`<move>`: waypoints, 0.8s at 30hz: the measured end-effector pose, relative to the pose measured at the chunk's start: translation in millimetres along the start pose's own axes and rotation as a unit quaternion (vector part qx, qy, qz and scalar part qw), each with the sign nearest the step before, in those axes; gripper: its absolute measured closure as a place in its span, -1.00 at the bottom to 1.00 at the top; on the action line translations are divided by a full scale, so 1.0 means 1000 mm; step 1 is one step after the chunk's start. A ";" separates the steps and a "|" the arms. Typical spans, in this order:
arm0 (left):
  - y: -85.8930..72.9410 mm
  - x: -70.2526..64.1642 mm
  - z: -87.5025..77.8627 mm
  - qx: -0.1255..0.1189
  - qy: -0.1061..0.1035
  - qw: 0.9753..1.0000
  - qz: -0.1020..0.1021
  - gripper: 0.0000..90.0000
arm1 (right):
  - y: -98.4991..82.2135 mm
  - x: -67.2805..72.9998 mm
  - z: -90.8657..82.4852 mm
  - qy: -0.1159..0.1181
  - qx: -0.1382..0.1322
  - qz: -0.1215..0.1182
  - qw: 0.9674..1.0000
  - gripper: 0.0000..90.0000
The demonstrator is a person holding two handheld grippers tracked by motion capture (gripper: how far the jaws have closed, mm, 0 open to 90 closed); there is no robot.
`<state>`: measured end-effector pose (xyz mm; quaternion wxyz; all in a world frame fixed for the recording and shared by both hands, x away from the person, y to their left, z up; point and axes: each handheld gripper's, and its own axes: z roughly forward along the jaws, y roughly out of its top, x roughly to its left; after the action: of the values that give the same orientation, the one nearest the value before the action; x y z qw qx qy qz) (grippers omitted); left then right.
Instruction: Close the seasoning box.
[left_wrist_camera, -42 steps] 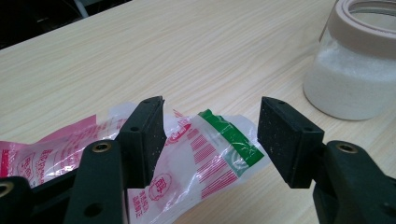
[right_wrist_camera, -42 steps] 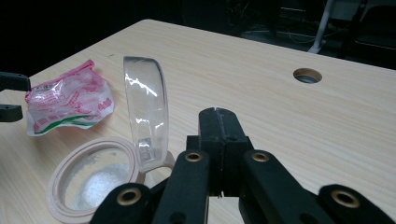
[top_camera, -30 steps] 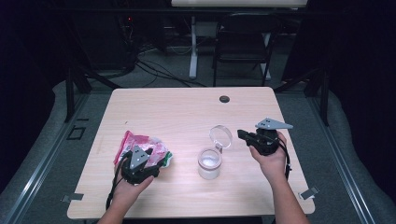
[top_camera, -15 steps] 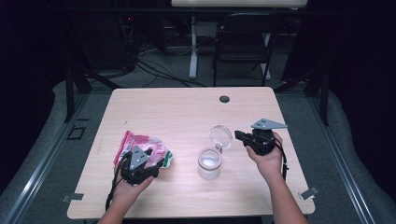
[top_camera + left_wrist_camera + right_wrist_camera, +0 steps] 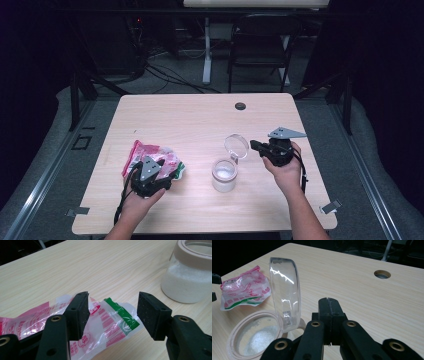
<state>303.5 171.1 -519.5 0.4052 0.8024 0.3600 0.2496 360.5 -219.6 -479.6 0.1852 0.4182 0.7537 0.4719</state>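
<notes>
A pink, white and green plastic bag (image 5: pixel 155 156) lies on the table at front left. My left gripper (image 5: pixel 162 172) hovers over it, and its jaws have just been closing a little. In the left gripper view the bag's green-striped end (image 5: pixel 117 315) lies between the open jaws of that gripper (image 5: pixel 112 302), and the pads do not squeeze it. A clear jar (image 5: pixel 224 175) of white powder stands mid-table with its hinged lid (image 5: pixel 236 146) flipped up. My right gripper (image 5: pixel 254 145) is shut on nothing, its tips (image 5: pixel 328 301) just right of the lid (image 5: pixel 284 292).
The wooden table (image 5: pixel 200 120) has a cable hole (image 5: pixel 240 106) near its far edge. A folding chair (image 5: pixel 262 45) and cables stand beyond it. The jar (image 5: pixel 190 272) sits to the right of the bag, close to my left gripper.
</notes>
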 end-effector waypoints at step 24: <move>0.104 -0.058 0.038 -0.010 -0.084 0.995 0.060 0.94 | 0.002 0.007 0.001 0.017 -0.002 -0.006 1.000 1.00</move>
<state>332.8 64.7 -459.8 0.4261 0.8368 0.2734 0.2083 357.7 -213.2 -477.7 0.1761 0.4047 0.7585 0.4795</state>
